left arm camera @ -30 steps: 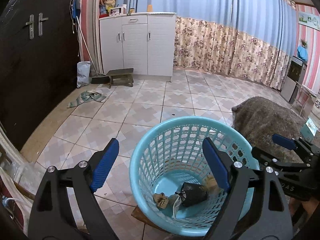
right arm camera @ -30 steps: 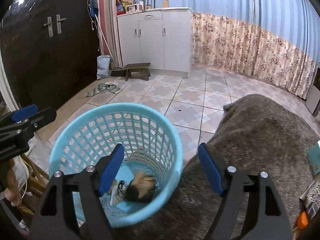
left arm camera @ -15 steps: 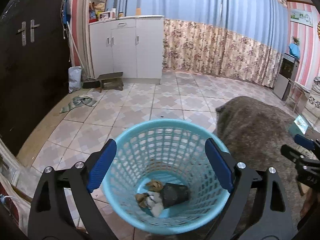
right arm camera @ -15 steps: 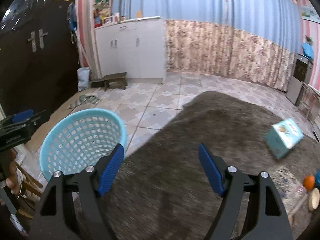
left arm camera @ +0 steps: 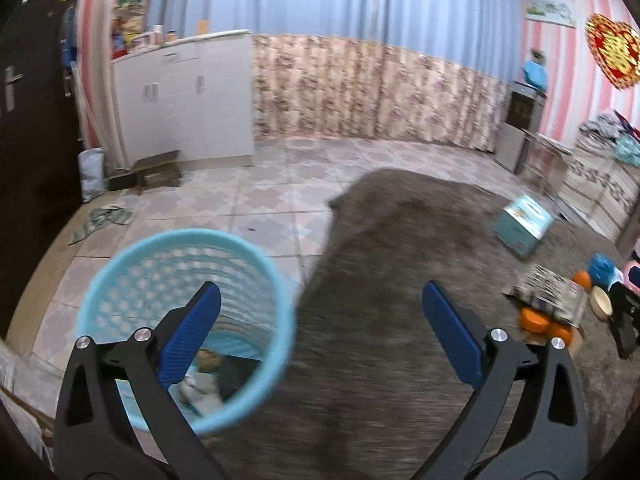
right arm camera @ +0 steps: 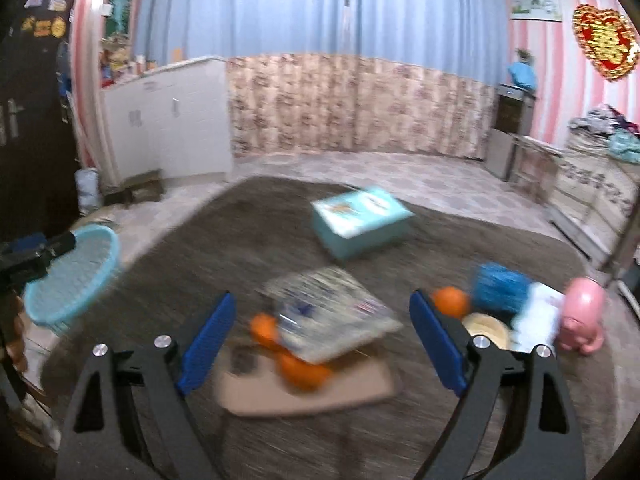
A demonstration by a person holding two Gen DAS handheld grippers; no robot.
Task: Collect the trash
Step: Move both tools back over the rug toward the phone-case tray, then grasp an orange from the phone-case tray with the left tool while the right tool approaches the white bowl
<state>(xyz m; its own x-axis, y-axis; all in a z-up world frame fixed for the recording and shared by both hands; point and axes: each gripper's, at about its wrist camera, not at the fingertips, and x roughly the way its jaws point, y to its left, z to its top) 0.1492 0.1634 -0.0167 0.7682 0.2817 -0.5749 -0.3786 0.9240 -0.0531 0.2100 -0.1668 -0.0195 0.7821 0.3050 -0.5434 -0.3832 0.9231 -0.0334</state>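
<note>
Both views now past the blue basket (left arm camera: 280, 344) toward the table; left gripper (left arm camera: 320, 332) and right gripper (right arm camera: 320, 332) opening, empty; crumpled scraps (left arm camera: 202, 380) in basket.

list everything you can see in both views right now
basket: 1, light blue, beside the rug's left edge, scraps inside
rug: 1, grey-brown, on the tiled floor
box: 1, teal, far side of rug
printed packet: 1, white with print, rug centre
orange pieces: about three, orange, around the packet
cardboard: 1, tan, under the oranges
blue crumpled item: 1, right of packet
pink figure: 1, far right
round cream item: 1, too blurred to identify
cabinet: 1, white, back wall
left tool: jaws opening, nothing between
right tool: jaws opening, nothing between
</note>
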